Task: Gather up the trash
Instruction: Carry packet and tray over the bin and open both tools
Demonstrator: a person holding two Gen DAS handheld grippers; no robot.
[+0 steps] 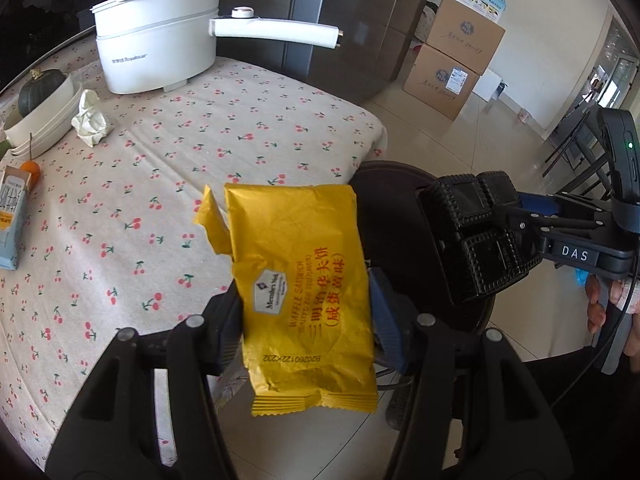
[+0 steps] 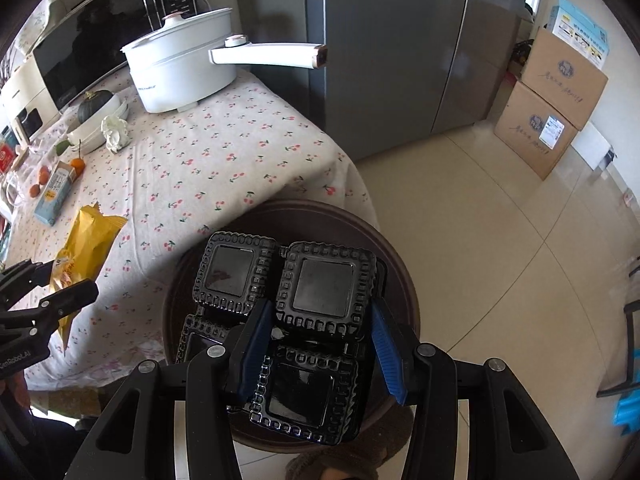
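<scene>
My left gripper [image 1: 306, 312] is shut on a yellow snack wrapper [image 1: 304, 280] and holds it above the table's front edge; the wrapper also shows in the right wrist view [image 2: 86, 244]. My right gripper [image 2: 318, 344] is shut on a black plastic tray with square wells [image 2: 304, 320] and holds it over a dark round bin [image 2: 404, 280]. The tray also shows in the left wrist view [image 1: 476, 236], to the right of the wrapper. A crumpled white tissue [image 1: 90, 118] lies on the table near the white dishes.
The table has a cherry-print cloth [image 1: 180, 184]. On it stand a white electric pot [image 1: 156, 44] with a long handle, stacked white dishes [image 1: 44, 120] holding a dark squash, a drink carton [image 1: 12, 220] and an orange. Cardboard boxes [image 2: 552, 116] stand by the fridge.
</scene>
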